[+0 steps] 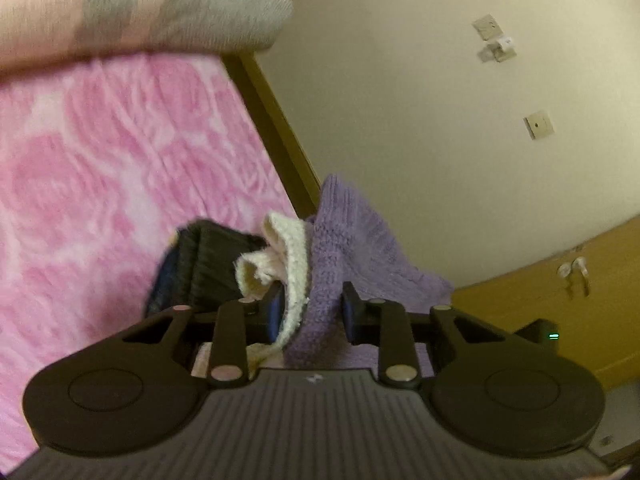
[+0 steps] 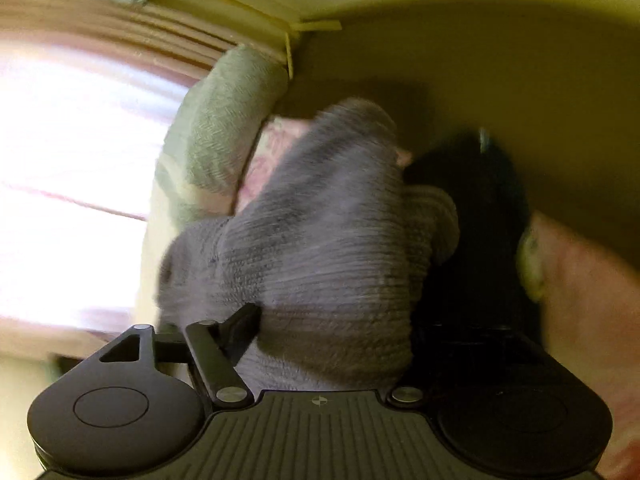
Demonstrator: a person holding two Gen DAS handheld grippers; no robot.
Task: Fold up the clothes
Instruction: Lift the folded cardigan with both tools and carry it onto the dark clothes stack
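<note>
A purple knit sweater (image 1: 360, 236) with a cream ribbed edge (image 1: 280, 252) is bunched between the jaws of my left gripper (image 1: 310, 308), which is shut on it above the pink bed (image 1: 100, 180). In the right wrist view the same sweater (image 2: 328, 248) looks grey-purple and blurred. It fills the space between the fingers of my right gripper (image 2: 328, 332), which is shut on it. The right finger is hidden in shadow. A dark folded garment (image 1: 204, 264) lies on the bed behind the left gripper.
A grey and pink striped pillow (image 1: 140, 4) lies at the head of the bed and also shows in the right wrist view (image 2: 224, 136). A wooden bed rail (image 1: 276, 128), a cream wall (image 1: 440, 120) and a yellow cabinet (image 1: 560, 300) stand to the right. A bright window (image 2: 72, 184) is at the left.
</note>
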